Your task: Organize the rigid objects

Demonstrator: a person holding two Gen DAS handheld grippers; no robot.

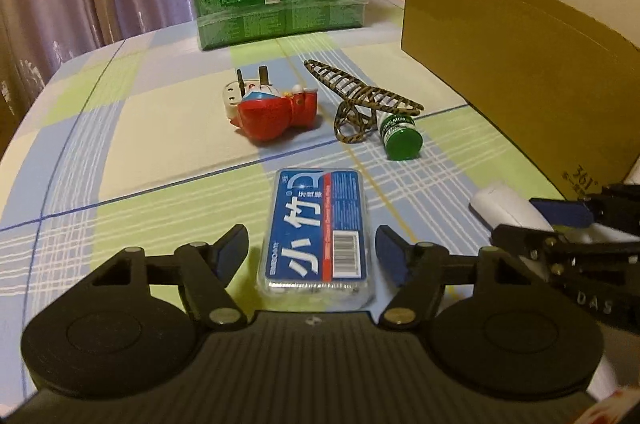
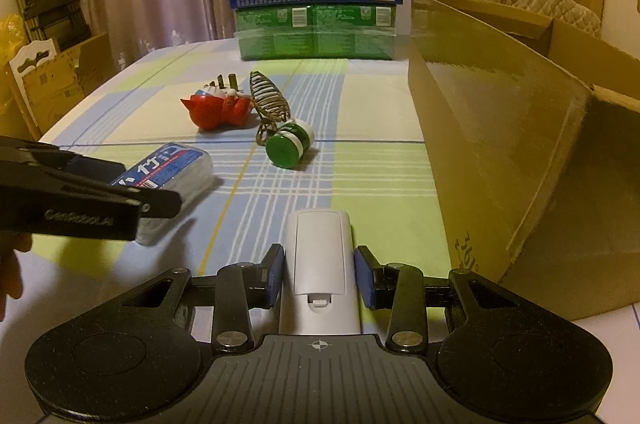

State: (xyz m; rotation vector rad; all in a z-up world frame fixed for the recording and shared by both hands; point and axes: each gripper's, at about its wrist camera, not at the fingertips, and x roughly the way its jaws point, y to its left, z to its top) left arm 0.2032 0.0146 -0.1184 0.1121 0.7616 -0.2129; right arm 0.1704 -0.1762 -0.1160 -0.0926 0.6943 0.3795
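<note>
Blue-padded left tongs (image 1: 312,256) stand apart astride the blue floss box (image 1: 316,232), pads clear of it. Right tongs (image 2: 319,276) clamp the white remote (image 2: 320,264), just right of that box on the checked worktop (image 2: 360,159). Cardboard box (image 2: 500,127) farther right.

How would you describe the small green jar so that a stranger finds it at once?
Start at the big cardboard box on the checked cloth. Just left of its wall, the green jar lies on its side beside a striped hair clip. It alone is round, with a white band.
</note>
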